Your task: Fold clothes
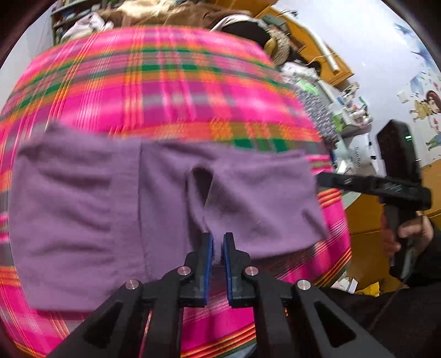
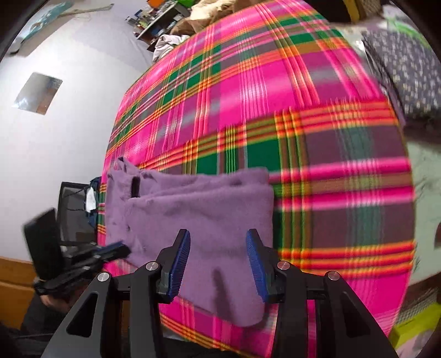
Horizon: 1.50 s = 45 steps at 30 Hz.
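a soft purple fleece garment (image 1: 115,209) is laid on a bright pink plaid blanket with green and orange stripes (image 1: 176,91), near the edge of the blanket that is closest to the cameras. the garment is seen partly folded, with layers lying one over the other, and a small dark slit is visible in its cloth.

in the left wrist view, the left gripper (image 1: 217,247) is seen with its two blue-padded fingers (image 1: 208,256) brought almost together, and a thin fold of the purple cloth is pinched between them at the near edge of the garment. this view is blurred, so the fine details of the cloth cannot be told.

in the right wrist view, the right gripper (image 2: 217,261) is held just over the near part of the garment (image 2: 198,212) with its fingers (image 2: 180,258) spread wide apart, and nothing is held between them. whether the fingertips touch the cloth cannot be told.

at the right side of the left view, the black body of the right gripper (image 1: 397,187) is seen with a hand (image 1: 408,234) around its handle. a heap of other clothes (image 1: 171,13) lies behind the far edge of the blanket.
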Available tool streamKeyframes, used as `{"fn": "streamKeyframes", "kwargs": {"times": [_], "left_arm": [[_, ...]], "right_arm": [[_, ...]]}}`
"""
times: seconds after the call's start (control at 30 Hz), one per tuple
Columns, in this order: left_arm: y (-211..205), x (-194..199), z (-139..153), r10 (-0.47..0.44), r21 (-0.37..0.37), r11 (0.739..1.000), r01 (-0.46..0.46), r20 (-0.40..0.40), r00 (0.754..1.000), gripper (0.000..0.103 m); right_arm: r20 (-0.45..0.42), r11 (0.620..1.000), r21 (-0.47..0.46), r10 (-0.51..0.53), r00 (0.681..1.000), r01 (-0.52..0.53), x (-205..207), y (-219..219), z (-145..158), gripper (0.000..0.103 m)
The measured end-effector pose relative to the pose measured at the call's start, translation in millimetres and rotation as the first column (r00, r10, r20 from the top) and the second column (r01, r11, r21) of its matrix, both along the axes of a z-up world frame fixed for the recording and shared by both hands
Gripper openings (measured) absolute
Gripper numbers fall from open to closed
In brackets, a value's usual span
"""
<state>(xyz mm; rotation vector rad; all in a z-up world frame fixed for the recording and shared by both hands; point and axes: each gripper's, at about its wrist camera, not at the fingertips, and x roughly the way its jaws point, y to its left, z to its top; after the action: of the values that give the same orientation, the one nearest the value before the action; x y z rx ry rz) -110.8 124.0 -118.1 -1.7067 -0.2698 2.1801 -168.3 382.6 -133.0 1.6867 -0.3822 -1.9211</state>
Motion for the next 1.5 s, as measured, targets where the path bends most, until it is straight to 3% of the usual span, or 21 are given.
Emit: {"fn": "streamKeyframes", "kwargs": {"times": [0.1,0.17,0.33,0.37,0.43,0.63,0.83,0.93,1.07,1.3,1.5], "left_arm": [[16.2,-13.9,10.6,-0.052,0.015,0.998,0.053,-0.035,0.998,0.008],[26.5,-22.9,5.4,-0.076,0.013,0.997,0.076,-0.034,0.997,0.008],[33.3,-54.5,-52.7,-0.043,-0.077,0.996,0.05,0.087,0.995,0.008],[27.9,-56.4,-59.7,-0.025,-0.068,0.997,0.033,0.109,0.994,0.002],[17.9,-59.1,-59.1,0.009,-0.022,1.0,-0.006,0.127,0.992,0.002],[0.0,-40.2,-44.7,0.029,-0.034,0.999,-0.026,0.101,0.994,0.002],[-21.0,-18.3,-45.0,0.094,-0.033,0.995,-0.09,0.126,0.988,0.003],[-24.8,-22.7,-48.4,0.116,-0.045,0.993,-0.111,0.139,0.983,0.01],[-15.4,-34.1,-45.7,0.107,-0.029,0.994,-0.105,0.097,0.989,0.021],[-10.9,-48.2,-46.2,0.094,-0.003,0.996,-0.094,0.071,0.993,0.032],[-12.3,-50.7,-51.2,0.105,0.005,0.994,-0.106,0.081,0.991,0.033]], "right_arm": [[-0.012,0.998,0.05,0.036,0.999,-0.035,-10.0,-7.0,-1.4,0.032],[-0.022,0.995,0.085,0.053,0.998,-0.051,-18.8,-12.7,-6.1,0.03],[-0.012,0.988,0.143,0.058,0.998,-0.056,-36.5,-15.5,-23.6,0.02],[-0.013,0.989,0.142,0.051,0.999,-0.049,-37.9,-15.4,-24.3,0.018],[-0.021,0.991,0.129,0.036,0.999,-0.033,-37.5,-11.5,-19.7,0.018],[-0.02,0.996,0.076,0.045,0.999,-0.043,-13.3,5.8,-4.4,0.021],[0.067,0.994,0.068,0.081,0.994,-0.085,27.8,8.8,-24.4,0.021],[0.08,0.994,0.075,0.077,0.994,-0.083,30.7,9.3,-29.1,0.022],[0.07,0.993,0.073,0.088,0.994,-0.093,30.5,6.4,-27.1,0.029],[0.073,0.993,0.076,0.083,0.994,-0.088,31.9,6.8,-26.4,0.03],[0.077,0.994,0.073,0.075,0.994,-0.08,32.7,7.9,-26.8,0.03]]}}
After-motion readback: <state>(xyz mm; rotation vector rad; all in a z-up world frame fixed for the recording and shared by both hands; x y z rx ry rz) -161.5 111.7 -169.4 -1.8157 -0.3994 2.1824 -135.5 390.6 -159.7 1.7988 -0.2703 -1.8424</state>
